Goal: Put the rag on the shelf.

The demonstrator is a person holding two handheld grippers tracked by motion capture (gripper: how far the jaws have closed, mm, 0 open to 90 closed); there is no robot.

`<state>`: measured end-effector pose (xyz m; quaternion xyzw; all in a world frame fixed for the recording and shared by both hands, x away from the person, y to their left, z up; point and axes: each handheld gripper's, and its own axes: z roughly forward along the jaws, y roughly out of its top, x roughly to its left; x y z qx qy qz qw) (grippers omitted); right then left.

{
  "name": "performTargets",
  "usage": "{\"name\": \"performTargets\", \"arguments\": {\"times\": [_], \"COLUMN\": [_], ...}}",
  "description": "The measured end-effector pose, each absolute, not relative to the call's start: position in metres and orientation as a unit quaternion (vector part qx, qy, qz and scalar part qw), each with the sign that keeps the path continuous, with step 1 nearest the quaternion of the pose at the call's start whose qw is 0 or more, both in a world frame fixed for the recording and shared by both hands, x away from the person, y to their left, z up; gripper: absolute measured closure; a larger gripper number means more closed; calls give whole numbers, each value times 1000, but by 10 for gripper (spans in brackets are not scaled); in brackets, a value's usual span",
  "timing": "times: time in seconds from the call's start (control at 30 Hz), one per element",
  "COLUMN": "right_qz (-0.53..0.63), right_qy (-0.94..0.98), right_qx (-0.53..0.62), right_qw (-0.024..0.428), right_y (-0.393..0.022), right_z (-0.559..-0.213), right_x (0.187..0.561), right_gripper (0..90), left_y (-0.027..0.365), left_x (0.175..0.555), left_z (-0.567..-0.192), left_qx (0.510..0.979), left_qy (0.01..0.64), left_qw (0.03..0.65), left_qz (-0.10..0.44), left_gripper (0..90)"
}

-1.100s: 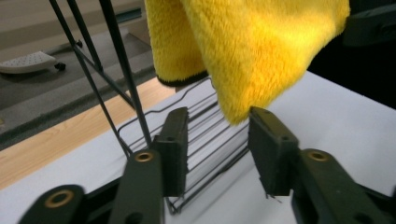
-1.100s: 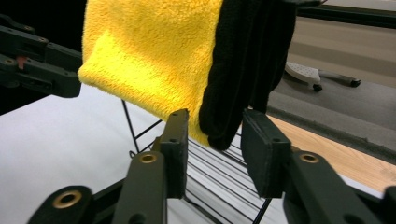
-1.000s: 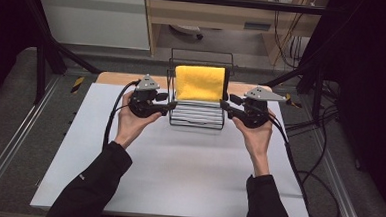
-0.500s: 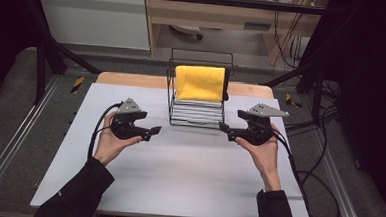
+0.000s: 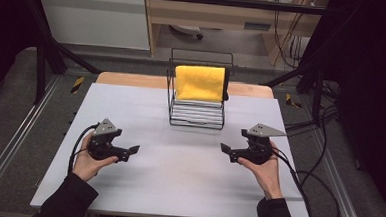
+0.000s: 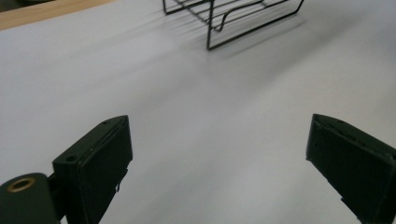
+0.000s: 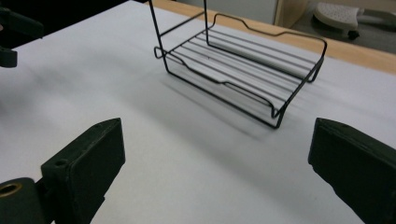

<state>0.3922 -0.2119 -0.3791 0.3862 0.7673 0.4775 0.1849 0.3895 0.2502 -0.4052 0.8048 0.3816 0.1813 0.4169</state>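
The left tool (image 5: pixel 134 149) sits in the lower left of the high view with its black jaws spread wide and nothing between them; they have just been opening, and its own view shows bare white surface between the two pads. The right tool (image 5: pixel 225 148), in the lower right of that view, is the same: jaws wide, just opened, empty. A second ago both tools were up at the black wire rack (image 5: pixel 196 113), one at each side of it; now both have drawn back toward the bottom of the frame and sunk low over the white table (image 5: pixel 177 188), well apart from the rack and from each other. The yellow folded cloth (image 5: pixel 200 82) hangs over the rack's upright back frame, just above centre in the high view, with no tool touching it. In the right gripper view the rack's (image 7: pixel 243 70) ribbed base lies in the upper middle, empty and square on the table. Judging by the release and the retreat, the draping of the cloth looks finished, and the hands seem to be settling into rest.
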Motion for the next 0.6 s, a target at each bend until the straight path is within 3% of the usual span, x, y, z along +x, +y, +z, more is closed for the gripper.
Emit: {"name": "performTargets", "arguments": {"times": [0.6], "right_qz": [476], "right_qy": [754], "right_qx": [429], "right_qw": [144], "right_y": [-247], "right_z": [-430], "right_x": [364], "right_gripper": [13], "left_y": [293], "left_x": [363], "left_z": [-438], "left_qx": [794], "left_qy": [407], "left_qw": [414], "left_qz": [178], "left_gripper": [66]}}
